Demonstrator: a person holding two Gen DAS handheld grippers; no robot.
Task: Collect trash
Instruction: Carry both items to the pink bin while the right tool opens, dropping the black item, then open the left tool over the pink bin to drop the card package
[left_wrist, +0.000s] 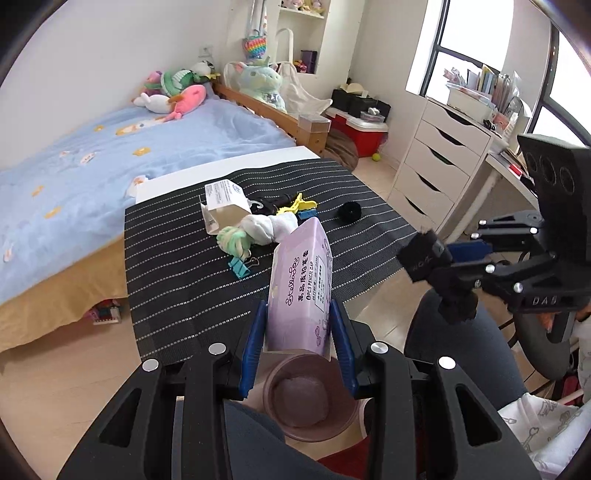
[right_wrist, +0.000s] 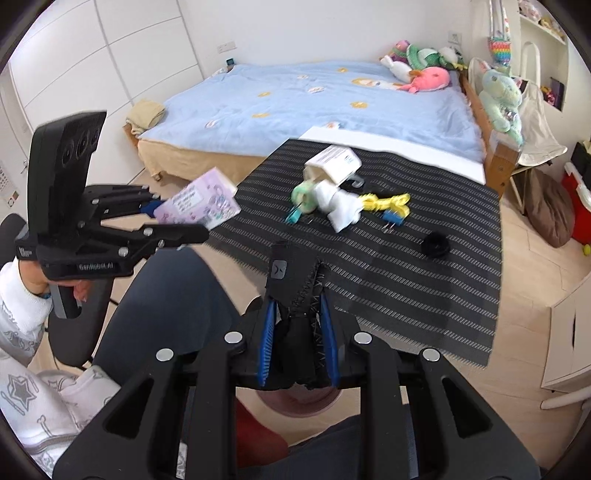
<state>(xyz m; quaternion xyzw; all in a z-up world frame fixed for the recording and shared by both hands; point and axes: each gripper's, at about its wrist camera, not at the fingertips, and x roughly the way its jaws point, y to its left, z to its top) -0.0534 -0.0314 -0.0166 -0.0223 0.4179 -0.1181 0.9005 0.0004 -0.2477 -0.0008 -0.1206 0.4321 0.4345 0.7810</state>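
Lilac cardboard, a pencil-cap box (left_wrist: 300, 295), sits clamped in the left gripper (left_wrist: 299, 332) directly over the brown bin (left_wrist: 314, 398) near the person's knees (ready, I judge, to drop). The right gripper (right_wrist: 300, 332) pinches a black wrapper (right_wrist: 295, 295), likewise above the bin.

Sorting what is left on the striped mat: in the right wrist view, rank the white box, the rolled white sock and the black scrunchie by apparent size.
1. white box
2. rolled white sock, close to the box in size, so this order is unsure
3. black scrunchie, plainly smallest
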